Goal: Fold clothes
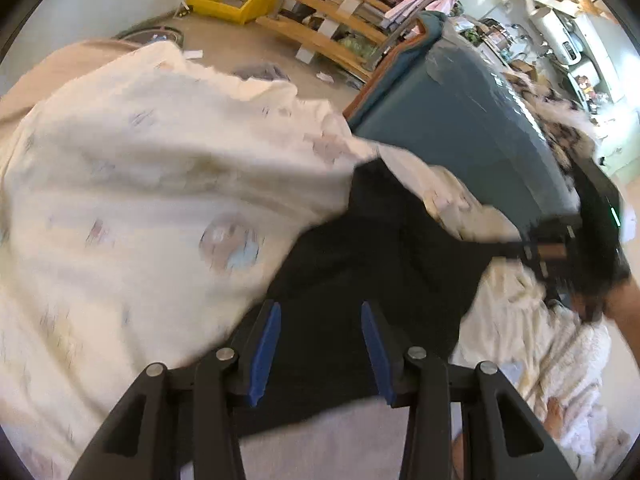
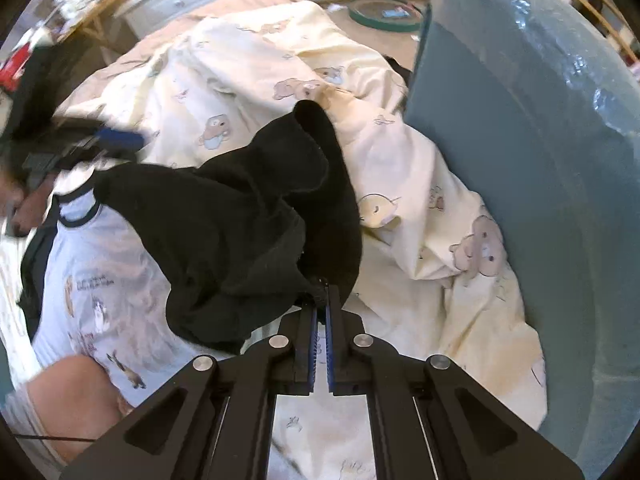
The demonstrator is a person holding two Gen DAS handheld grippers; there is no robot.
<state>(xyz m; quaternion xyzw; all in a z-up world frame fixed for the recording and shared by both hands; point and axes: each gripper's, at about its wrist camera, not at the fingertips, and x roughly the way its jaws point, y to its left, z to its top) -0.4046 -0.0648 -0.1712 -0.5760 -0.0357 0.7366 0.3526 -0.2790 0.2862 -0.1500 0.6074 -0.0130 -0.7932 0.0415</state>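
Note:
A black garment (image 2: 248, 220) hangs bunched over the bed, and my right gripper (image 2: 322, 286) is shut on its edge. In the left wrist view the same black garment (image 1: 380, 248) stretches from the right gripper (image 1: 520, 246) at the right down behind my left gripper (image 1: 320, 308). The left gripper's blue pads (image 1: 266, 352) stand apart with nothing pressed between them; the black cloth lies beyond them. One blue pad (image 2: 120, 136) of the left gripper shows blurred at the left of the right wrist view.
A cream bear-print duvet (image 2: 280, 60) covers the bed. A pale blue printed shirt (image 2: 100, 280) lies under the black garment. A teal padded headboard (image 2: 520, 160) rises at the right. A yellow bin (image 1: 232, 0) and wooden stairs (image 1: 332, 28) stand beyond. A person's forearm (image 1: 628, 304) is at the right.

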